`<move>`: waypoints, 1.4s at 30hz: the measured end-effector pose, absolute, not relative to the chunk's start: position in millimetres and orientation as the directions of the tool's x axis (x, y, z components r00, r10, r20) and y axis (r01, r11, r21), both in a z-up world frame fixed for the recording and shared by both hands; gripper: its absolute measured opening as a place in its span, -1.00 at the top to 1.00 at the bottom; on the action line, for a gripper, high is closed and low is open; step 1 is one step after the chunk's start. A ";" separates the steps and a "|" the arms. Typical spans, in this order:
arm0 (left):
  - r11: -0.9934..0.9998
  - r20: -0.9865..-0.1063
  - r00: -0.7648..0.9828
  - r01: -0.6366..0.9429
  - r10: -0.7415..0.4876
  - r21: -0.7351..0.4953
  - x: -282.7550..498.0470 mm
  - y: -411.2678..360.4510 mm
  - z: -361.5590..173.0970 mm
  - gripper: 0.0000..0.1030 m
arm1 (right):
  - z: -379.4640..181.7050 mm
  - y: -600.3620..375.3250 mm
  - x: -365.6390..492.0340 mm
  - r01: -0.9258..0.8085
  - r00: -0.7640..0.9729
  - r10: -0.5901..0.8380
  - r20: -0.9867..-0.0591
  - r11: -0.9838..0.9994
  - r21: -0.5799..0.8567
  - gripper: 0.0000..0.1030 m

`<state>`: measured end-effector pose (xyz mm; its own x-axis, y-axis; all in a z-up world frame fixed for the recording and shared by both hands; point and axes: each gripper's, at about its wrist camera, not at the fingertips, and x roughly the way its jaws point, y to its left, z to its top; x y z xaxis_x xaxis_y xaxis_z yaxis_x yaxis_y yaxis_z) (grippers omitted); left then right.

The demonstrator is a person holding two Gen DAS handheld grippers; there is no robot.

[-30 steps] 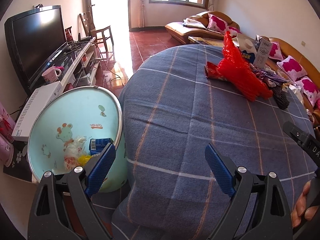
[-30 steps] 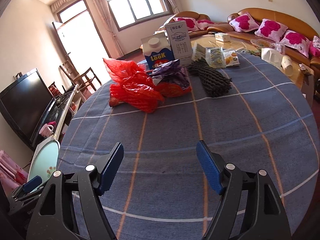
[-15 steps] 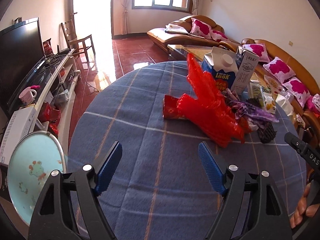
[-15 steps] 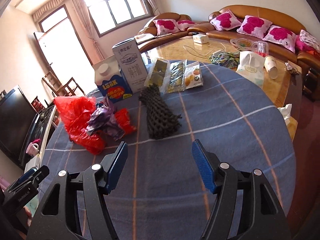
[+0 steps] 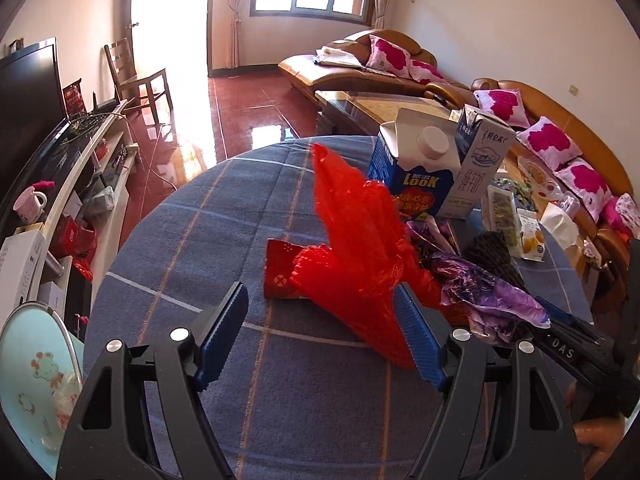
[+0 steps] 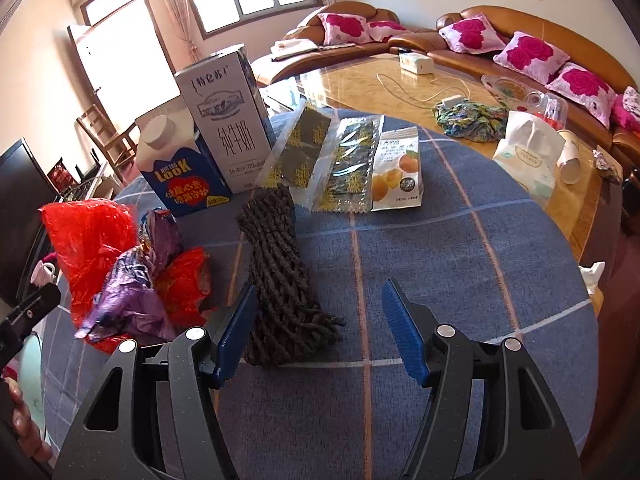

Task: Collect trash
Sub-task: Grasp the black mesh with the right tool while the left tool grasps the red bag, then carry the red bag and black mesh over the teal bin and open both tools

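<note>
A sunlit living room with red floor tiles, tan leather sofas and pink-flowered cushions surrounds a round table (image 5: 192,248) under a blue checked cloth, and the trash sits in a cluster on it. Taking the blue "LOOK" carton (image 6: 180,176) as the marker: there are two cartons in all, the second a taller grey-and-white milk carton (image 6: 228,120) touching its right side. In front of the blue carton lies one crumpled red plastic bag (image 5: 356,256) with one purple wrapper (image 6: 132,292) rumpled against it, and one roll of dark foam netting (image 6: 280,268) stretches forward from the carton's right. Three flat snack packets (image 6: 352,168) fan out to the right of the cartons.

The left gripper (image 5: 320,340) hangs with its blue pads spread wide and nothing between them but the near end of the red bag, which the right pad just about meets. The right gripper (image 6: 316,328) is likewise released, its left pad beside the near end of the netting.

Only the left wrist view shows the pale blue basin (image 5: 36,384) beyond the table edge, far to the left of the carton, with scraps already in it, and a red paper sleeve (image 5: 280,276) under the bag. Only the right wrist view shows the three packets clearly, plus the glass-topped coffee table (image 6: 372,92) behind the cartons with a white tissue pack (image 6: 524,156) and a paper cup (image 6: 568,156).
</note>
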<state>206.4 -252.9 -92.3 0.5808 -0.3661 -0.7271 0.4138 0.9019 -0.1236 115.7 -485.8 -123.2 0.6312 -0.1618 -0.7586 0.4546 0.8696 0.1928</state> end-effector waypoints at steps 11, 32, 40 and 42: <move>0.862 -0.751 0.488 0.459 -0.446 -0.214 210.1 -285.9 -111.3 0.31 | -107.2 -466.4 92.5 0.361 0.700 -0.108 -0.706 0.906 0.220 0.77; 0.889 -0.640 0.639 0.427 -0.427 -0.166 135.0 -166.2 -63.3 0.80 | -74.6 -425.9 11.2 0.391 0.804 -0.131 -0.579 0.851 0.350 0.78; 0.924 -0.679 0.641 0.350 -0.357 -0.155 122.4 -115.5 -76.3 0.80 | -70.6 -380.8 1.0 0.352 0.816 -0.088 -0.571 0.859 0.371 0.78; 0.931 -0.679 0.649 0.334 -0.343 -0.151 119.9 -104.3 -75.8 0.80 | -67.0 -368.9 0.2 0.336 0.820 -0.079 -0.567 0.868 0.366 0.78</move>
